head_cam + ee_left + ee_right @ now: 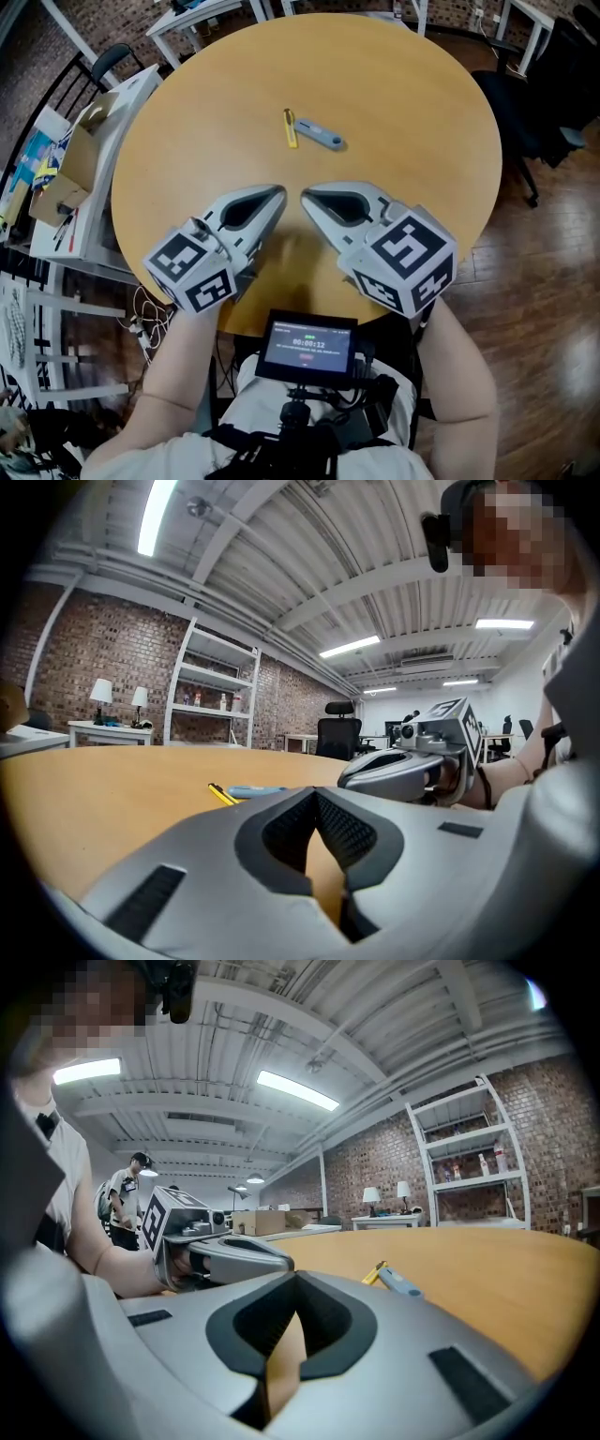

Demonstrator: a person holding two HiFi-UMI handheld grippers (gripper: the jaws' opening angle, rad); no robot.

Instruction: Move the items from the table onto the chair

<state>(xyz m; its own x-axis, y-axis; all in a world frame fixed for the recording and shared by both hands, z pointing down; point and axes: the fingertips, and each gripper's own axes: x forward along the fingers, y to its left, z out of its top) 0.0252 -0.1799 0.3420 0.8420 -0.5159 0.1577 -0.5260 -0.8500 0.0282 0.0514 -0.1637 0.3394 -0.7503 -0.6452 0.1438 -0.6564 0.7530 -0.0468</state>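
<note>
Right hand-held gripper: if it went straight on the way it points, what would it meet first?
Probably the left hand-held gripper, tip close ahead of the right hand-held gripper, though depth is unclear. The yellow item and blue item lie aside.

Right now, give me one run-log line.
left tool: shut, empty | right tool: shut, empty | yellow item, blue-grey item: on table ahead of tools, untouched | status: no pickup yet
</note>
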